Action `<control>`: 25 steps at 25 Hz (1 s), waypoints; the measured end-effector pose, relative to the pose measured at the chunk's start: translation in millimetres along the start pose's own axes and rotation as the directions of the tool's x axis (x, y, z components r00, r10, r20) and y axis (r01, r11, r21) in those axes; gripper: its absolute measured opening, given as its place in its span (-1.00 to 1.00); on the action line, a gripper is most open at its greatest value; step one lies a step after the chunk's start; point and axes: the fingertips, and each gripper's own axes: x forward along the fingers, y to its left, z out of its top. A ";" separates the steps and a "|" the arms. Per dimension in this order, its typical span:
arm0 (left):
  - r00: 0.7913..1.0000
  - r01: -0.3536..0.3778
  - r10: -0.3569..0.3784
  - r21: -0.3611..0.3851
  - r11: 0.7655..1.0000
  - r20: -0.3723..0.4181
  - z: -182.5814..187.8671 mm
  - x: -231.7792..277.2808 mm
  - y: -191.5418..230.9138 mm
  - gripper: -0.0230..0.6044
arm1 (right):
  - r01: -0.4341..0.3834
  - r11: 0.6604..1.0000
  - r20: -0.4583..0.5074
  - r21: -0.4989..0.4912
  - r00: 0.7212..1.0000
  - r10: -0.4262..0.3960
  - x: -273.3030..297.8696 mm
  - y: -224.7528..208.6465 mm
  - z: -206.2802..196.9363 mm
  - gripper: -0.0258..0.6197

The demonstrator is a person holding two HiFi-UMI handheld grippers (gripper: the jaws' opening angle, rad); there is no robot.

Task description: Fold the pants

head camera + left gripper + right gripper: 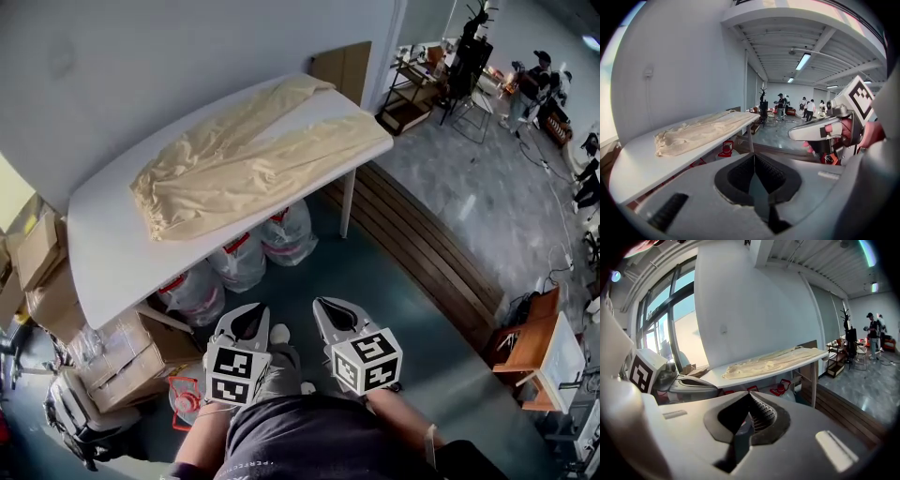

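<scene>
Bottom centre of the head view: the left gripper (247, 317) and right gripper (330, 309) are side by side, angled slightly down, jaws together on nothing. Open floor (412, 309) lies before the table (112, 262) edge. Upper centre, the pants (244, 155) lie spread out, seemingly reaching its right edge.

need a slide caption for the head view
Cream pants lie spread on the white table; the left tool and right tool, both shut and empty, are held short of it.
</scene>
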 end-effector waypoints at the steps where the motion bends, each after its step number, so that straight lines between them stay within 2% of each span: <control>1: 1.000 0.004 -0.004 0.007 1.000 -0.003 3.3 5.3 4.2 -0.88 | 0.006 1.000 0.001 0.004 1.000 -0.006 4.6 -5.1 4.3 -0.93; 4: 1.000 0.007 -0.007 0.016 1.000 -0.014 11.4 19.0 22.0 -0.84 | 0.010 1.000 -0.002 0.010 1.000 -0.010 21.9 -16.0 16.8 -0.93; 17: 0.997 -0.056 0.053 -0.058 0.997 -0.049 25.9 61.9 123.5 -0.77 | -0.017 1.000 -0.064 0.000 0.998 0.017 118.4 -29.2 59.0 -0.93; 25: 0.992 -0.096 0.088 -0.086 0.992 -0.092 22.5 84.2 179.6 -0.59 | -0.039 0.999 -0.093 -0.005 0.995 0.038 172.7 -30.7 78.6 -0.93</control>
